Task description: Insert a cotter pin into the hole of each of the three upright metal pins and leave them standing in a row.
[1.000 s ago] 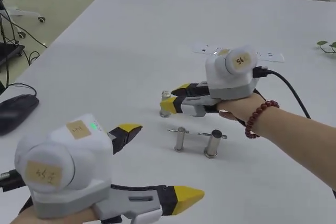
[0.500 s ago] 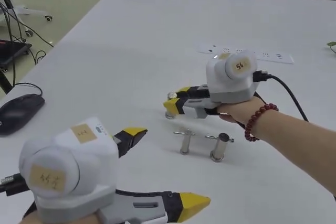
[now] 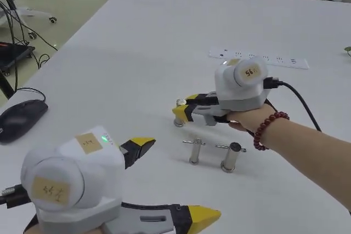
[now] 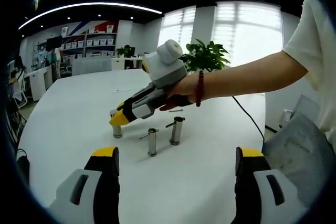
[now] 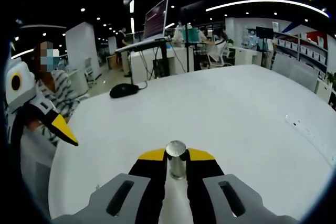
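Watch the right gripper (image 3: 182,112) here: its jaws are clamped on the third metal pin (image 5: 176,165), gripping the shaft below the cap, and that is where the trouble could start. A squeeze off-centre or a sideways tug on release could tip this pin flat on the table (image 3: 137,53). Drag it toward 4 o'clock and it could clip the near pin (image 3: 194,152), which stands close by with a cotter pin through it. Knock that one and the far pin (image 3: 231,157), also fitted and next to it at 3 o'clock, could go down too, spoiling the row. Another worry: the yellow jaw tips may be covering the hole, leaving a cotter pin no way in (I cannot tell from these views whether this pin has one).

Now the pose. The right hand reaches in from 4 o'clock, forearm low over the table, beaded bracelet (image 3: 267,130) at the wrist, the gripper lying nearly level and pointing toward 9 o'clock. The held pin stands upright at 10 o'clock from the fitted pair. The left gripper (image 4: 177,157) hangs back at 6 o'clock, well apart from the pins, jaws spread wide and holding nothing, aimed straight at the three pins.
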The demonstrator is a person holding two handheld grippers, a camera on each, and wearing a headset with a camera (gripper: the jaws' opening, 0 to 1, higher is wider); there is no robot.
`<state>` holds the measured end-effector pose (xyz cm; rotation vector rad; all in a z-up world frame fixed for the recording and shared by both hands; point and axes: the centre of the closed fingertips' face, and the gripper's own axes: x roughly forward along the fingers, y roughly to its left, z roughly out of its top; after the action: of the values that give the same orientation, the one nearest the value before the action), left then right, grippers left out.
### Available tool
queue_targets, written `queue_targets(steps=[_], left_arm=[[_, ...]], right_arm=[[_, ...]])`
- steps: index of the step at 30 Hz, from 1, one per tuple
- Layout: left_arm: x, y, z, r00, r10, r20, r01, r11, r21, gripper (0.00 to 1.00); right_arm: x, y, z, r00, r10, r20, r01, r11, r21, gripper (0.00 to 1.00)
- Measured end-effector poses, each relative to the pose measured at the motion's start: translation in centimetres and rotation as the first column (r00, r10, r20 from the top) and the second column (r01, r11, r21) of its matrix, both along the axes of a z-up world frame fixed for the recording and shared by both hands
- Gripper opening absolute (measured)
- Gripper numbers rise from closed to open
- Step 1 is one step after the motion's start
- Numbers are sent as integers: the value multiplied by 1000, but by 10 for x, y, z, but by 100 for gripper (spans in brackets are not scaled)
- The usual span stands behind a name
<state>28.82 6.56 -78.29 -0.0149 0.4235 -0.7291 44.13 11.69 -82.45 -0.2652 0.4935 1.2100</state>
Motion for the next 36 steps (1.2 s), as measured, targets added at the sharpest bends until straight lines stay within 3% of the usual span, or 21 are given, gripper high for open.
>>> queue_targets(steps=[19, 36], left_arm=[[-1, 1, 2, 1000, 10, 3, -10, 1000, -7, 92], [-1, -3, 4, 1000, 0, 7, 0, 1000, -10, 92]], right_arm=[[-6, -7, 3, 1000, -9, 9, 10, 1000, -29, 14], [-9, -49, 12, 999, -44, 32, 46, 997, -63, 14]])
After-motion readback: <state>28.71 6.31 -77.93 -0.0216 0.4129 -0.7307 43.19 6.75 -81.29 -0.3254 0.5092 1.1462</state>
